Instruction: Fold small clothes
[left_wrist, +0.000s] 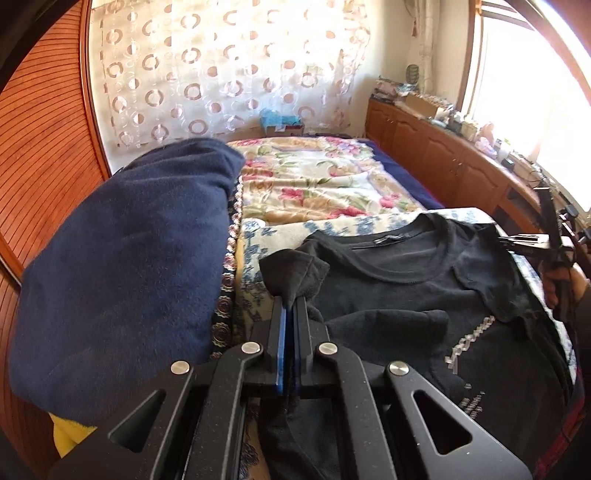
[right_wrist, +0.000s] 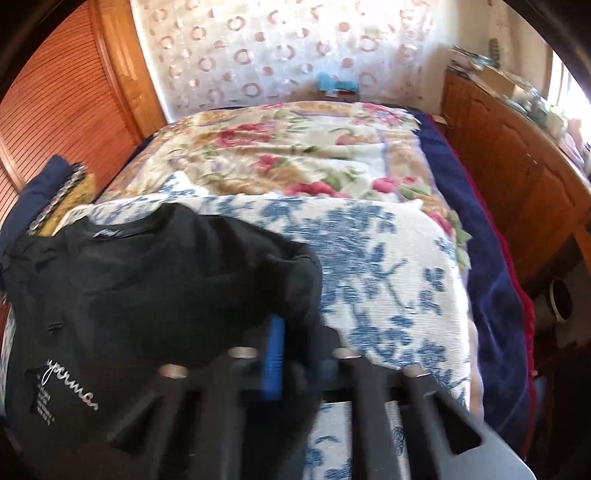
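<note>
Black shirt (left_wrist: 424, 295) on bed (left_wrist: 325, 177), left gripper (left_wrist: 290, 301) pinching sleeve at 9 o'clock, right gripper (right_wrist: 291, 325) clamping shoulder at 3 o'clock.

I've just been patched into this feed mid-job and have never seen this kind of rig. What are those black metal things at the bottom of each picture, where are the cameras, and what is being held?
There is no robot arm. A person carries a hand-held gripper in each hand, and each carries a wide-angle camera looking along its two fingers.

The left view shows the left hand-held gripper, shut on a fold of the black T-shirt. The right view, slightly blurred, shows the right hand-held gripper, shut on the shirt's other side.

The shirt lies on a blue-flowered white cloth spread on the bed, over a floral blanket. A dark blue garment sits at the left.
</note>
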